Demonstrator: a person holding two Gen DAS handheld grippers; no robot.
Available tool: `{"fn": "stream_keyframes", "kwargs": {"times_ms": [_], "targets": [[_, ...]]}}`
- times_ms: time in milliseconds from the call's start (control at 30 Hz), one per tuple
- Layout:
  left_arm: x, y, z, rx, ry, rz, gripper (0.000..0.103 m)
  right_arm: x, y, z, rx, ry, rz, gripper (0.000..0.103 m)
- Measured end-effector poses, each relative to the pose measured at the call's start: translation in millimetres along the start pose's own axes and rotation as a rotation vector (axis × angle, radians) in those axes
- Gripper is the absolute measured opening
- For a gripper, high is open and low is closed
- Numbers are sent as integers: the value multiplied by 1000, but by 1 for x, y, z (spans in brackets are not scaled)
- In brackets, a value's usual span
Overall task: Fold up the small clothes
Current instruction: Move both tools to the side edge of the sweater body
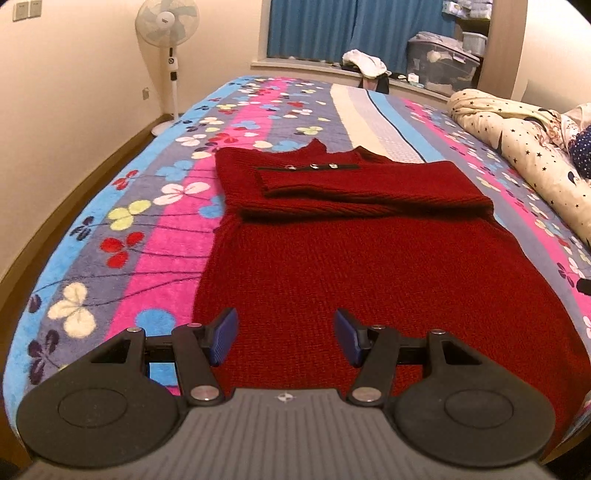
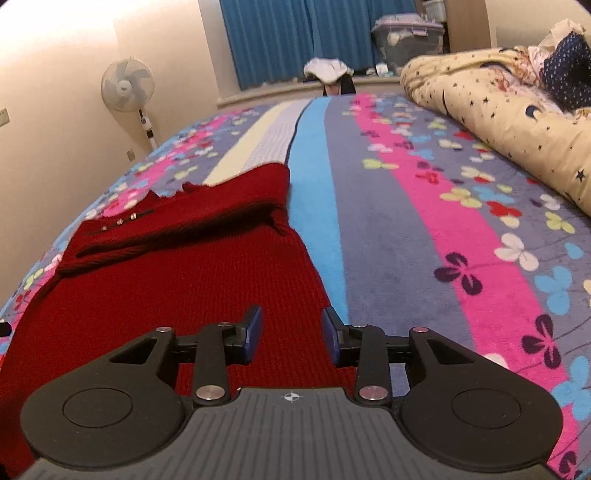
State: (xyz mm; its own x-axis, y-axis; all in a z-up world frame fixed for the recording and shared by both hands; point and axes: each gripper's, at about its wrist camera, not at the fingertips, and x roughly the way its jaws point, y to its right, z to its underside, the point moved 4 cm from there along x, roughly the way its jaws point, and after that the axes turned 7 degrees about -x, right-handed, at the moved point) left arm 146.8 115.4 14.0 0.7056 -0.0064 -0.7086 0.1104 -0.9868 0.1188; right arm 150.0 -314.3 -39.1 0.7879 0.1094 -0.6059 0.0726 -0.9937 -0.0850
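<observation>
A dark red knitted sweater [image 1: 332, 266] lies flat on the bed, its sleeves folded across the chest below the collar with three metal buttons [image 1: 313, 167]. My left gripper [image 1: 285, 336] is open and empty, just above the sweater's near hem, towards its left side. The sweater also shows in the right wrist view [image 2: 177, 280]. My right gripper [image 2: 291, 334] is open and empty over the sweater's near right edge; its right finger [image 2: 332, 338] is over the blanket beside the sweater.
The bed carries a striped floral blanket [image 1: 155, 221]. A bunched star-print quilt [image 2: 498, 122] lies along the right side. A standing fan [image 1: 168, 37], blue curtains [image 1: 332, 26], a sill with clothes and a storage box [image 1: 443, 62] are beyond the bed.
</observation>
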Motion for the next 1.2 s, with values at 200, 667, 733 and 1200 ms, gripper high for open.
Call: {"fn": "stream_keyframes", "kwargs": {"times_ms": [200,667,733,1200], "targets": [[-2,-25,8,-40,-30,-32,63,9,17,12,66,-75,-1,39],[-1,-40,19,-36,-71,-70,63,23,17,25,73,-176,2,40],[-1,-40,19,-38,-75,-69,63,24,17,26,71,-182,5,41],[13,-73,57,-211,-347,86,53,26,34,49,68,-315,44,45]]}}
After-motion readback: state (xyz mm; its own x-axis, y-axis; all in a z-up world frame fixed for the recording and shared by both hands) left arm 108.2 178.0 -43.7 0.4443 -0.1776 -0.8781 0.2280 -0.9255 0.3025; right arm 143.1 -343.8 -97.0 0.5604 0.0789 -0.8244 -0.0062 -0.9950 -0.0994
